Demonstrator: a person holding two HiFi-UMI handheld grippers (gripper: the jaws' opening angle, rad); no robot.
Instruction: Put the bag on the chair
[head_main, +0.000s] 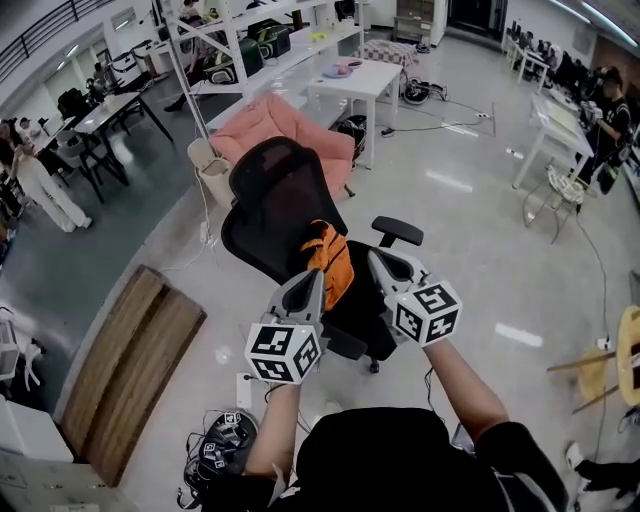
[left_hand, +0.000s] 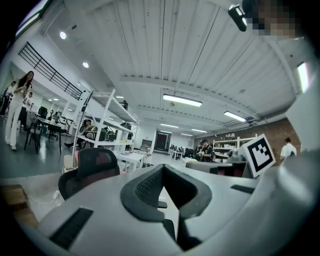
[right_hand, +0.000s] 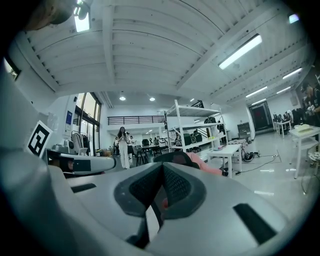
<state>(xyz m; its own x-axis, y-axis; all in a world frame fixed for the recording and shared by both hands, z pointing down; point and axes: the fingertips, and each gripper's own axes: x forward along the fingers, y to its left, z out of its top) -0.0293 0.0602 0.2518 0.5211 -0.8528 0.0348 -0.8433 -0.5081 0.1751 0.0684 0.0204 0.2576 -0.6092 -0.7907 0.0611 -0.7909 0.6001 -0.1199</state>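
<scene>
An orange bag (head_main: 333, 262) stands on the seat of a black mesh office chair (head_main: 280, 190), leaning against its backrest. My left gripper (head_main: 316, 277) is right beside the bag's left lower edge, and my right gripper (head_main: 375, 257) is just right of the bag, near the armrest (head_main: 397, 230). In the left gripper view the left gripper (left_hand: 164, 169) is shut with nothing between its pads. In the right gripper view the right gripper (right_hand: 162, 167) is shut too. A small orange speck shows at its gap, and I cannot tell if fabric is pinched there.
A pink sofa (head_main: 280, 125) and white tables (head_main: 360, 75) stand behind the chair. A wooden board (head_main: 130, 360) lies on the floor to the left, and cables (head_main: 215, 445) lie near the person's feet. A wooden chair (head_main: 610, 370) is at the right edge. People stand at the far left.
</scene>
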